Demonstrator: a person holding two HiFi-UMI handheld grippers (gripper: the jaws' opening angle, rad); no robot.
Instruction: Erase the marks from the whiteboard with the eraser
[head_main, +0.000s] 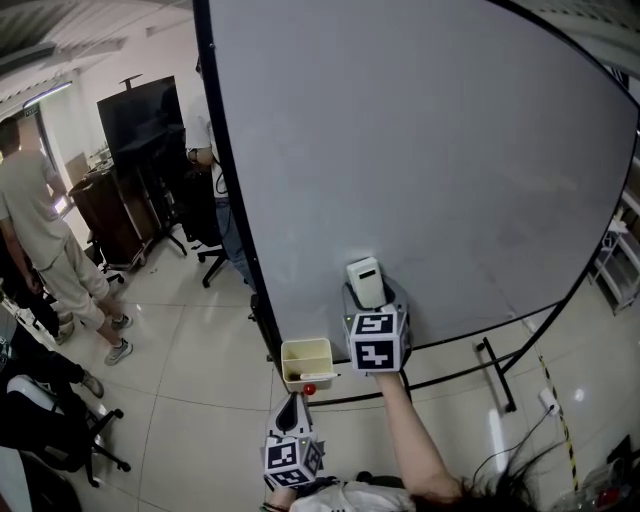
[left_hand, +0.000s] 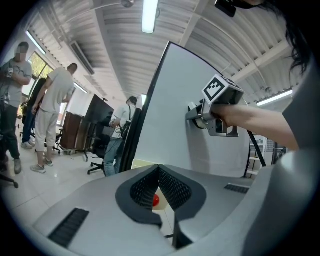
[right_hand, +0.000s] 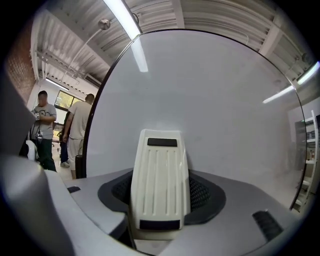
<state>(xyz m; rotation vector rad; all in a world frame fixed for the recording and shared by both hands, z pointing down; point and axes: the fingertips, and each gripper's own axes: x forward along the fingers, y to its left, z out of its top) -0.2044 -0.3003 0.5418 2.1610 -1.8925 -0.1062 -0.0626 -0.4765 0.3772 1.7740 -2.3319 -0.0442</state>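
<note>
The big whiteboard in its black frame fills the head view; I make out no distinct marks, only faint smudges. My right gripper is shut on a white ribbed eraser held against the board's lower part. In the right gripper view the eraser stands upright between the jaws, the whiteboard right behind it. My left gripper hangs lower, shut and holding nothing, its tips meeting. From the left gripper view, the right gripper shows pressed at the whiteboard.
A cream tray hangs at the board's lower edge with a red-capped item in it. The stand's legs and floor cables lie right. People, office chairs and a screen on a stand are left.
</note>
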